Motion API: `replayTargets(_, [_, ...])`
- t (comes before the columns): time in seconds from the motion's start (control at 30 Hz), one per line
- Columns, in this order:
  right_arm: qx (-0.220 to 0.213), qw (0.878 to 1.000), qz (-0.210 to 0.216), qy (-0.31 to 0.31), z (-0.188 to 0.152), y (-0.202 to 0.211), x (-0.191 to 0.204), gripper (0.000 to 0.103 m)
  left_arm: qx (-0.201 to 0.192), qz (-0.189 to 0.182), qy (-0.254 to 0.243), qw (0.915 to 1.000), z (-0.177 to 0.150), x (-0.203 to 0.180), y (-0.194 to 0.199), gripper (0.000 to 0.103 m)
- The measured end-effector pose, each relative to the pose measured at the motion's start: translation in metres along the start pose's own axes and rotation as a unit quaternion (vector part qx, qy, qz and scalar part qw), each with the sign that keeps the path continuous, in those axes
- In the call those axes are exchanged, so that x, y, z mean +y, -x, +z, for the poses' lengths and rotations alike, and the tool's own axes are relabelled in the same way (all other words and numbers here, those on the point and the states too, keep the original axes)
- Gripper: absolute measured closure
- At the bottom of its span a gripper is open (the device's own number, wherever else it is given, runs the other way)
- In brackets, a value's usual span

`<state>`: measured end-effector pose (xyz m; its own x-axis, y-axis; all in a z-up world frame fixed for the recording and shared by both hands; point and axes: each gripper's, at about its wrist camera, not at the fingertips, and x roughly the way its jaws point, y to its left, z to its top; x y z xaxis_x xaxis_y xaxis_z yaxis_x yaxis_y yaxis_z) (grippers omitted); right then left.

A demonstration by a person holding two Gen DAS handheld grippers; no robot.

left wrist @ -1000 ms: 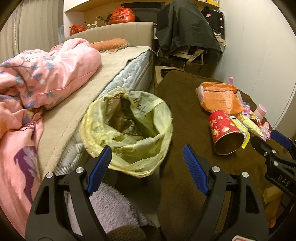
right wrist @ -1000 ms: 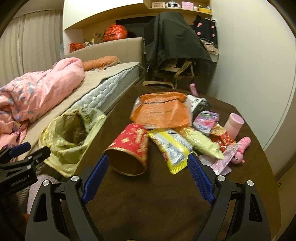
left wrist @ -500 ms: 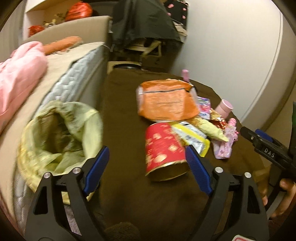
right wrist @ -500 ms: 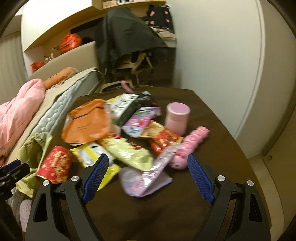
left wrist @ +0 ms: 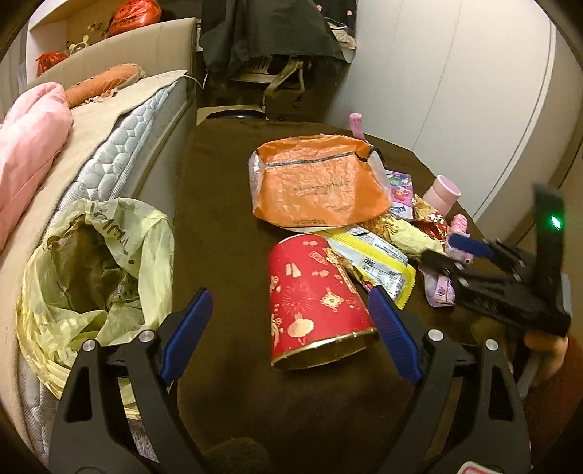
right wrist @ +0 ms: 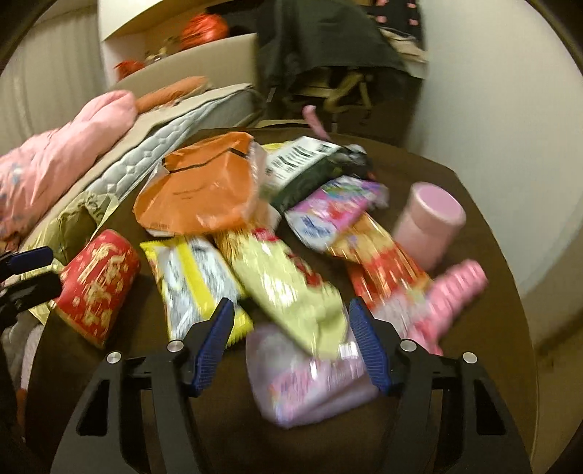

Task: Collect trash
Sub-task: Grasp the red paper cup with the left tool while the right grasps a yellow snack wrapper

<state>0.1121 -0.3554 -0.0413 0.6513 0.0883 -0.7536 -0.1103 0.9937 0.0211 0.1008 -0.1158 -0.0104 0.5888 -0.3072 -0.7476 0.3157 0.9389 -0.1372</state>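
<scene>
A heap of snack wrappers lies on the brown-covered table [left wrist: 226, 233]. A red cup [left wrist: 317, 302] lies on its side with its mouth towards my left gripper [left wrist: 289, 324], which is open, with the cup's near end between its fingers. My right gripper [right wrist: 291, 331] hovers low over a pale pink wrapper [right wrist: 306, 379] and a green packet [right wrist: 288, 288]. Its jaws are closing, with the wrapper's near end between them and the pads not pressing on it. The yellow trash bag [left wrist: 94, 262] gapes open between the table and the bed.
An orange bag [left wrist: 317, 186], a yellow-edged packet [right wrist: 193, 284], a pink cup [right wrist: 430, 222] and a pink toy [right wrist: 455, 295] share the table. A mattress [left wrist: 120, 146] with a pink duvet [left wrist: 25, 146] runs along the left. A chair with a dark coat [left wrist: 269, 32] stands beyond the table.
My left gripper swung right, from over the trash bag to the red cup. My right gripper moved right and down onto the wrappers, and its jaws have narrowed.
</scene>
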Motion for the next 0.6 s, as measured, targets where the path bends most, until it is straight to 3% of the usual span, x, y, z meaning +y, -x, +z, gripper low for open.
replayTargets(0.13, [0.037, 0.999, 0.031, -0.005, 0.021, -0.029, -0.011, 0.042, 0.006, 0.004, 0.012, 0.9999, 0.001, 0.002, 0.000, 0.020])
replayTargets(0.23, [0.054, 0.996, 0.068, -0.017, 0.021, -0.031, -0.017, 0.053, 0.009, 0.001, 0.008, 0.9999, 0.002, 0.001, 0.000, 0.020])
replayTargets(0.37, [0.050, 0.996, 0.075, -0.017, 0.009, -0.017, -0.015, 0.074, 0.014, -0.002, 0.005, 0.9999, 0.002, 0.001, -0.001, 0.022])
replayTargets(0.43, [0.048, 0.996, 0.072, -0.020, 0.000, -0.007, -0.014, 0.078, 0.015, -0.004, 0.007, 0.9999, 0.002, 0.002, -0.002, 0.022])
replayTargets(0.47, [0.046, 0.996, 0.072, -0.024, -0.003, -0.003, -0.014, 0.086, 0.016, -0.006, 0.007, 0.9998, 0.001, 0.002, -0.002, 0.023])
replayTargets(0.6, [0.027, 0.996, 0.071, -0.053, -0.015, 0.020, -0.020, 0.086, 0.026, -0.018, 0.007, 0.9995, -0.002, 0.003, -0.003, 0.027])
